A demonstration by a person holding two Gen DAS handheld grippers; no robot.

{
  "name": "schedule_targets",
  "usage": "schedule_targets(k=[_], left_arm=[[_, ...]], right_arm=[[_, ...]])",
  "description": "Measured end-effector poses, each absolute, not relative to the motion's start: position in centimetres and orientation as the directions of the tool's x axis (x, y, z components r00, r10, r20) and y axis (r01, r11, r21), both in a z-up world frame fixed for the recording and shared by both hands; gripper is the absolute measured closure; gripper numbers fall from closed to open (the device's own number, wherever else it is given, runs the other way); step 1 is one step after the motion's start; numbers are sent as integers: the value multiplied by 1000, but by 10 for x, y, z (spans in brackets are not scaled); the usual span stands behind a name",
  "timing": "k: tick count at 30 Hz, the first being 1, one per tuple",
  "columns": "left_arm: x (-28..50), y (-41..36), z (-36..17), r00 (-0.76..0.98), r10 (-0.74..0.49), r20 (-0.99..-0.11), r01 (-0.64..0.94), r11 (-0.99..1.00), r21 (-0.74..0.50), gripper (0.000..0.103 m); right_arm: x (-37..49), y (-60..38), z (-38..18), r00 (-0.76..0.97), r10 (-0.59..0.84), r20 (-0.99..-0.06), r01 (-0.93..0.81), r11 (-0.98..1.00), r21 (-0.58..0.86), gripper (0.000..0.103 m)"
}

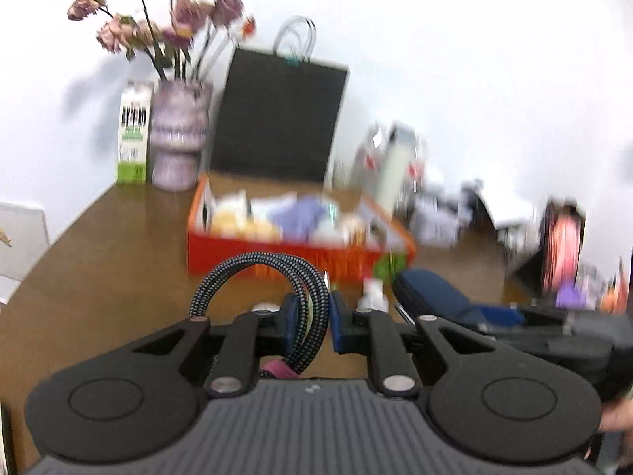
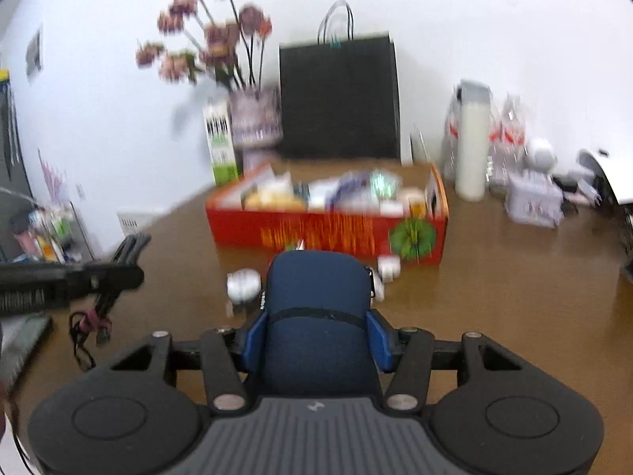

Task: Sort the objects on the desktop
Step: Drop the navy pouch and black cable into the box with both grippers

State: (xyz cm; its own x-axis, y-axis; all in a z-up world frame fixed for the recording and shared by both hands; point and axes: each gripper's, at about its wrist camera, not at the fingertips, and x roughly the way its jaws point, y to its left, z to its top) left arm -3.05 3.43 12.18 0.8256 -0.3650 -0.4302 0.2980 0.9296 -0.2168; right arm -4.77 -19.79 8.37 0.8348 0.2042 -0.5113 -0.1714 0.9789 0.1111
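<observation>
Brown desk (image 2: 514,297): left gripper (image 1: 310,320) squeezes the cable (image 1: 253,273), right gripper (image 2: 316,336) squeezes the blue pouch (image 2: 316,297); next, carry both to the red box (image 2: 328,233) at 12 o'clock.

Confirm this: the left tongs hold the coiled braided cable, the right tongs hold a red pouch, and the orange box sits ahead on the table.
One thing is wrong: the pouch in the right tongs is dark blue, as the right wrist view shows. The left tongs do hold the coiled braided cable, and the orange box sits ahead on the table.
</observation>
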Motion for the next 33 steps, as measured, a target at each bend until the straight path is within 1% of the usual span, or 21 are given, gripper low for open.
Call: schedule_targets(k=[3, 4, 6, 8, 10, 14, 15, 17, 19, 20, 21, 22, 23, 24, 27, 29, 30, 31, 33], left_arm=[[24, 31, 156, 848, -359, -390, 309, 932, -187, 86], [46, 28, 164, 848, -356, -393, 308, 934, -181, 86], [101, 16, 174, 827, -357, -434, 308, 934, -180, 86], [152, 2, 172, 786, -354, -507, 291, 935, -203, 86], [204, -14, 156, 738, -355, -574, 274, 935, -226, 86], [283, -40, 105, 650, -335, -682, 225, 942, -249, 86], [299, -47, 91, 629, -325, -706, 225, 946, -234, 85], [316, -55, 72, 605, -327, -726, 244, 944, -223, 84], [324, -56, 62, 570, -341, -747, 257, 938, -232, 81], [326, -55, 61, 561, -350, -751, 262, 935, -240, 73], [323, -53, 61, 564, -364, -741, 273, 929, -249, 69], [320, -51, 64, 578, -369, -728, 285, 927, -243, 62], [315, -49, 69, 596, -369, -713, 298, 926, -231, 52], [311, -45, 75, 609, -366, -703, 306, 927, -216, 48], [308, -37, 97, 615, -326, -718, 275, 942, -193, 47], [303, -33, 111, 627, -274, -730, 230, 960, -163, 42], [299, -29, 116, 637, -254, -727, 215, 965, -150, 41], [292, -25, 122, 649, -245, -721, 206, 968, -144, 38], [267, -15, 130, 673, -221, -706, 177, 975, -136, 29]], right_arm=[[-14, -208, 114, 870, 174, -462, -157, 985, 75, 51], [5, -213, 126, 880, 162, -447, -146, 987, 69, 51], [46, -222, 140, 875, 154, -459, -140, 988, 65, 51], [99, -228, 150, 849, 123, -514, -116, 992, 45, 51], [157, -230, 147, 794, 78, -602, -98, 995, -1, 51], [248, -232, 108, 635, -25, -772, -57, 995, -78, 51], [265, -232, 94, 597, -47, -801, -37, 996, -87, 51], [287, -225, 70, 570, -99, -816, -20, 991, -134, 51], [294, -219, 54, 576, -102, -811, -22, 990, -140, 48], [294, -219, 49, 571, -95, -815, -18, 992, -128, 46], [295, -220, 45, 567, -75, -820, -17, 995, -103, 40], [295, -223, 42, 565, -53, -823, -18, 997, -76, 40], [294, -224, 42, 560, -46, -827, -37, 996, -80, 40], [293, -224, 44, 551, -41, -834, -53, 995, -84, 41], [286, -233, 65, 560, 6, -828, -38, 999, -18, 41], [281, -235, 87, 589, 14, -808, -33, 999, -7, 38], [278, -236, 99, 604, 16, -797, -25, 1000, 1, 34], [276, -238, 109, 615, 26, -788, -22, 1000, 15, 32], [264, -237, 127, 646, 47, -762, -24, 999, 42, 29]])
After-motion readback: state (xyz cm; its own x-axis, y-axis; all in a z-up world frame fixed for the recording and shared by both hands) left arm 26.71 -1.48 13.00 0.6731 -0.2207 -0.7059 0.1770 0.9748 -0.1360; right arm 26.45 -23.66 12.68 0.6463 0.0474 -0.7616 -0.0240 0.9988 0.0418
